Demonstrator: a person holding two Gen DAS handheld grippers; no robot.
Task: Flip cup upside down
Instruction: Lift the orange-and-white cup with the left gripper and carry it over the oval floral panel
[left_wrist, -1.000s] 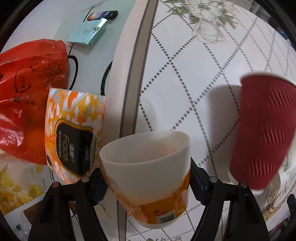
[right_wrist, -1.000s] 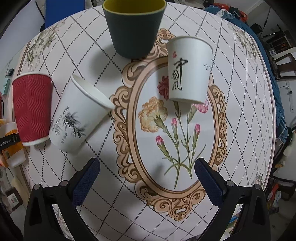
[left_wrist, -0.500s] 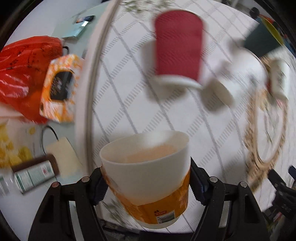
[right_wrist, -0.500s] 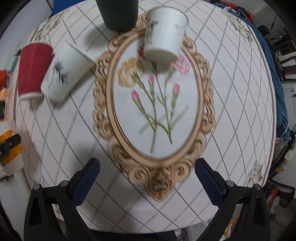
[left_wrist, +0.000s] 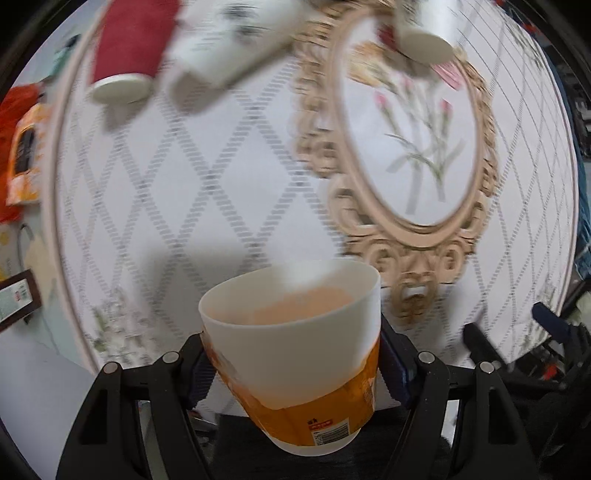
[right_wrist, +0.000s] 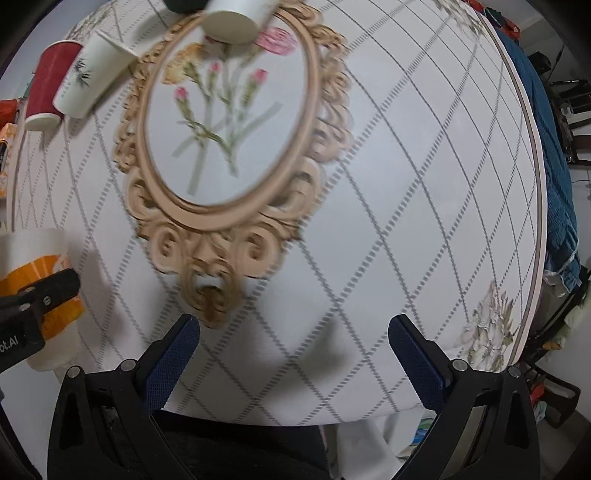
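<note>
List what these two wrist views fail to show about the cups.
- Left wrist view: the orange-and-white cup blocks the left gripper pads; its base is below the frame of sight.
- Left wrist view: print on the red cup and bamboo cup is motion-blurred.
- Right wrist view: the dark cup is cut off by the top edge.

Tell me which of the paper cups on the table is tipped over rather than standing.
The white cup with the bamboo print, leaning against the red ribbed cup. The red cup stands rim-down.
</note>
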